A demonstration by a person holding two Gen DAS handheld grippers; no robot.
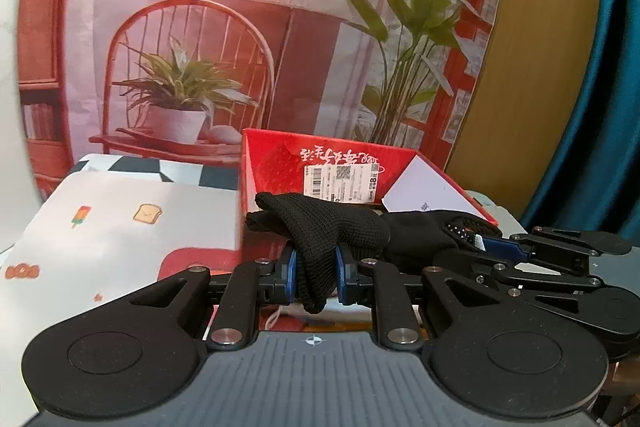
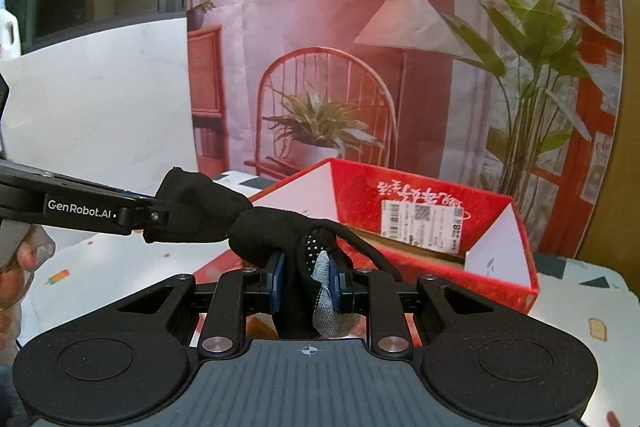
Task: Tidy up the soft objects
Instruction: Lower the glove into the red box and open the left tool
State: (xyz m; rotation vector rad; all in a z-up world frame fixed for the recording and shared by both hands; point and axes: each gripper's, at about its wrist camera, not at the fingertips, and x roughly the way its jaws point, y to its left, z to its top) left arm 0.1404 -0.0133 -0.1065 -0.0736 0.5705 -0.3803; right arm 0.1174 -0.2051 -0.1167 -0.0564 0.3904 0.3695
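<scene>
The left tongs (image 1: 316, 277) pinch one end of a black glove (image 1: 340, 231); the right tongs (image 2: 307, 283) clamp its other end, so it hangs stretched between them, above the tabletop (image 1: 120, 227) and just before the red box (image 2: 500, 239). Carrying step, seemingly. Next: lift it over the box's near wall together, then release.
</scene>
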